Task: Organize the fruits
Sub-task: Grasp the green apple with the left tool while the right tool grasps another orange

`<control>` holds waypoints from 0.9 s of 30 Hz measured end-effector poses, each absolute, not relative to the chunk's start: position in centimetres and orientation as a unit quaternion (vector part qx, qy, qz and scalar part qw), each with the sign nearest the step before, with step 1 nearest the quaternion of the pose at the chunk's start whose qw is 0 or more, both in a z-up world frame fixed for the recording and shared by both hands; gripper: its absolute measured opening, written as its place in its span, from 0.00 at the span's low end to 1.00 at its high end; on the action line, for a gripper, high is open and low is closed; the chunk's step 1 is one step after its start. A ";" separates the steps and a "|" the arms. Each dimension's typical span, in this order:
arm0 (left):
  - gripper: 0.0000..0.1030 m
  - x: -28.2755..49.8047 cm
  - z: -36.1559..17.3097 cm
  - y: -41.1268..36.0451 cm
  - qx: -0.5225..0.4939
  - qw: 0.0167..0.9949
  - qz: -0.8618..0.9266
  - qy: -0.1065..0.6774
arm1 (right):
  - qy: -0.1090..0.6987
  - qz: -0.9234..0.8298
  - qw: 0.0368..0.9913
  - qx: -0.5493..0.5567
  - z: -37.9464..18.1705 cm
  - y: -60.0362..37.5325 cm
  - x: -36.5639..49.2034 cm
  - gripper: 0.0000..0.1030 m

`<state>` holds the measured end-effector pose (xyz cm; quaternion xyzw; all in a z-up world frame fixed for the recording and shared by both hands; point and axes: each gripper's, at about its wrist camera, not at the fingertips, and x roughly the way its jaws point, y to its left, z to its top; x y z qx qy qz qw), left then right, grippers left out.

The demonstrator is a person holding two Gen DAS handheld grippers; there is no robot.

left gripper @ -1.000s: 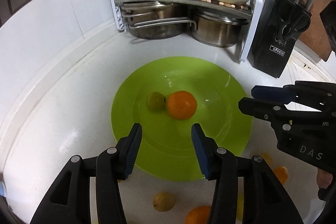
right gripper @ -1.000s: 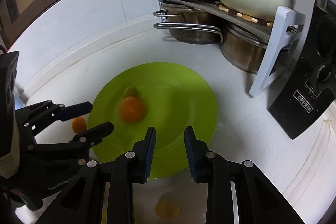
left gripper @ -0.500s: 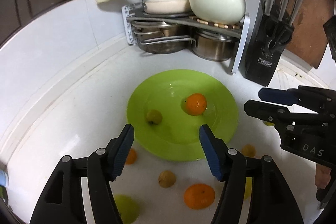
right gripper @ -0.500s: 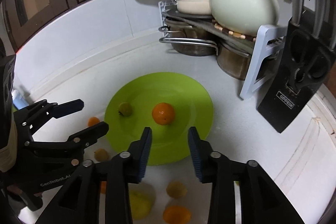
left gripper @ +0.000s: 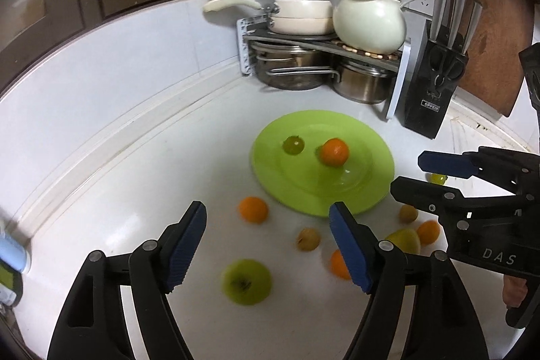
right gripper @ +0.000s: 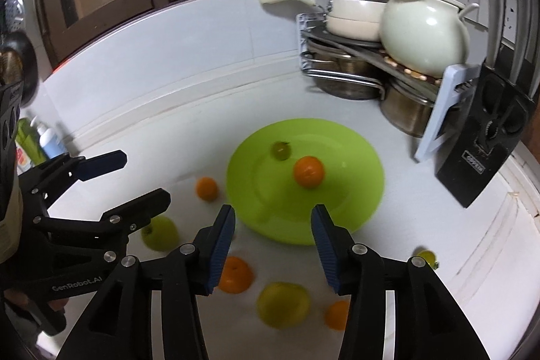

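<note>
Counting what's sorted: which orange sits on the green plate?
The orange beside the small green fruit; the other oranges lie on the counter.

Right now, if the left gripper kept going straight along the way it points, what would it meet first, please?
Probably bare countertop between the loose orange and the green apple; left gripper is open and empty. Depth is uncertain.

Home kitchen, pots [left gripper: 303,12], knife block [left gripper: 428,97], worktop [left gripper: 135,191]
</note>
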<state>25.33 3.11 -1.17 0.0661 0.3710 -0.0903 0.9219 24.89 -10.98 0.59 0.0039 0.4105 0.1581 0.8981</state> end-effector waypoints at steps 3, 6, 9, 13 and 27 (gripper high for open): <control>0.73 25.0 -1.3 3.9 0.063 0.921 -0.086 0.374 | 0.417 0.164 0.894 -0.002 0.2 -9.9 24.5 0.48; 0.74 24.8 -1.5 4.6 0.059 0.920 -0.084 0.377 | 0.425 0.168 0.889 -0.005 -0.1 -9.1 24.2 0.48; 0.75 24.7 -1.8 5.1 0.058 0.919 -0.083 0.382 | 0.435 0.171 0.884 -0.010 -0.6 -8.4 24.0 0.48; 0.76 24.6 -2.5 5.8 0.051 0.916 -0.082 0.390 | 0.448 0.170 0.877 -0.019 -1.1 -7.8 24.2 0.48; 0.81 24.2 -5.8 6.8 0.055 0.893 -0.083 0.438 | 0.511 0.182 0.838 -0.065 -4.2 -6.3 24.3 0.48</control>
